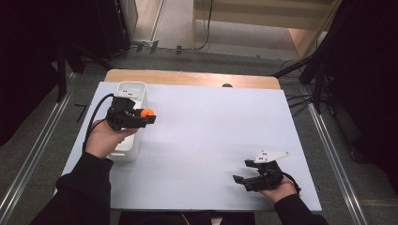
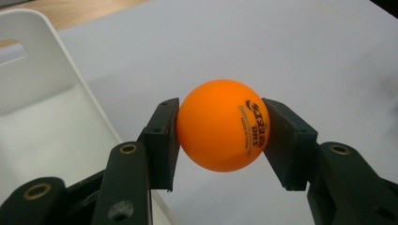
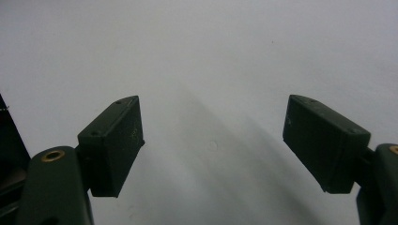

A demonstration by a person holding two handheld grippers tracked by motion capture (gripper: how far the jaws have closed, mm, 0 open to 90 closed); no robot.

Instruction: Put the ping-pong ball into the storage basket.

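An orange table tennis ball (image 2: 220, 125) is clamped between the two black pads of the left hand-held gripper (image 1: 146, 116). Being round, the ball has no long axis; its dark printed logo is turned toward the right-hand pad in the left gripper view, with the lettering running up and down. The ball sits at the very tips of the jaws and is held above the white table (image 1: 202, 140), just beside the edge of a white plastic bin (image 1: 131, 89). The right hand-held gripper (image 1: 244, 171) is seen near the front right corner of the table, well apart from the ball; its jaws are spread wide and nothing is between them.
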